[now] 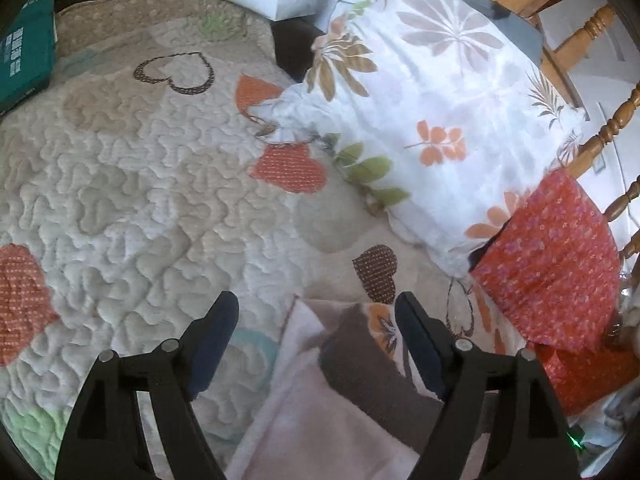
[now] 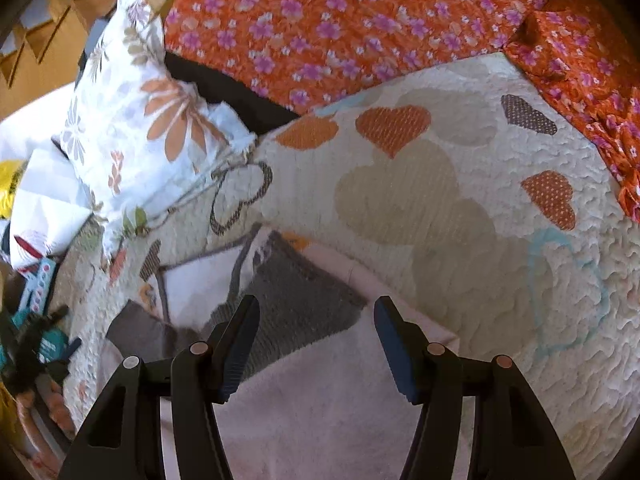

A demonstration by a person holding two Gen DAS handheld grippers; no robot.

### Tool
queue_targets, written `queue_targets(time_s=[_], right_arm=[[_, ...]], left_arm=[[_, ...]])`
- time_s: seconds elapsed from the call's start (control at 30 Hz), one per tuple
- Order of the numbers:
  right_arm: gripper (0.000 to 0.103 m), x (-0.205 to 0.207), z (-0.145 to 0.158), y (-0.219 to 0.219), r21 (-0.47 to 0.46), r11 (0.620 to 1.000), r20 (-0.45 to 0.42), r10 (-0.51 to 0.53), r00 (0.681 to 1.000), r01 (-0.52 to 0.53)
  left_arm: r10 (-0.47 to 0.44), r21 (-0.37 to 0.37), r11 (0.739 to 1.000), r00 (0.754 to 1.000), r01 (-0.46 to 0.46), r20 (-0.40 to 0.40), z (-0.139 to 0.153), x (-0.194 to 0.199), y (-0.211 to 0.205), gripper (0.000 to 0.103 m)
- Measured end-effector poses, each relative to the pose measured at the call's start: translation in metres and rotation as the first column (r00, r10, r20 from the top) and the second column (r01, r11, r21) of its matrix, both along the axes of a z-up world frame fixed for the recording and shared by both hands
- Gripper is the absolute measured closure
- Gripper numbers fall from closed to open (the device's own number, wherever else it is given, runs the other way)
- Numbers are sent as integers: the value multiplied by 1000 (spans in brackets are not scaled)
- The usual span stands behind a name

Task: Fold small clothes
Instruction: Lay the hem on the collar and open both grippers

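Observation:
A small pale pink garment with brown knitted trim lies flat on the heart-patterned quilt. My left gripper hovers open just above its upper edge, with nothing pinched between the dark blue pads. In the right wrist view the same pink garment spreads below, and its grey-brown knitted part lies folded across it. My right gripper is open above the cloth; the pads do not press on it.
A white floral pillow lies at the back right, with orange flowered fabric beside it and wooden chair spindles behind. A teal box sits at the far left. Orange flowered cloth covers the far side in the right wrist view.

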State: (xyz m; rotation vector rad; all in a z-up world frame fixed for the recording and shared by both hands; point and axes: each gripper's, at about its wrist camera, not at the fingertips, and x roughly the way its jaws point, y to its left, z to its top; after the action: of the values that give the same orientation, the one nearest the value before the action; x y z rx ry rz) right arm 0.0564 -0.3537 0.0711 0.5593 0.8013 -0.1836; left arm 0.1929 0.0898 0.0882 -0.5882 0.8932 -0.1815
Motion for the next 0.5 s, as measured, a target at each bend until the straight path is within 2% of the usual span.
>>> queue_targets(time_s=[0.13, 0.23, 0.27, 0.33, 0.43, 0.5], right_arm=[[39, 1, -1, 11, -44, 999, -15, 23, 1000, -24], [39, -1, 2, 19, -72, 996, -17, 43, 999, -44], [40, -2, 2, 23, -77, 995, -20, 59, 998, -60], [54, -3, 3, 30, -70, 993, -21, 94, 995, -95], [55, -2, -3, 44, -8, 983, -32, 185, 982, -186], [55, 1, -15, 50, 22, 972, -73, 236, 969, -235]], left_arm=[[-79, 110, 991, 997, 81, -26, 1, -5, -11, 23], [-163, 192, 967, 986, 167, -39, -2, -17, -23, 23], [-191, 217, 956, 981, 196, -43, -2, -23, -27, 23], [-249, 272, 928, 967, 256, -58, -8, -36, -35, 23], [-324, 338, 876, 939, 345, -119, -27, -54, -48, 23], [-344, 372, 843, 921, 388, -181, -44, -64, -52, 23]])
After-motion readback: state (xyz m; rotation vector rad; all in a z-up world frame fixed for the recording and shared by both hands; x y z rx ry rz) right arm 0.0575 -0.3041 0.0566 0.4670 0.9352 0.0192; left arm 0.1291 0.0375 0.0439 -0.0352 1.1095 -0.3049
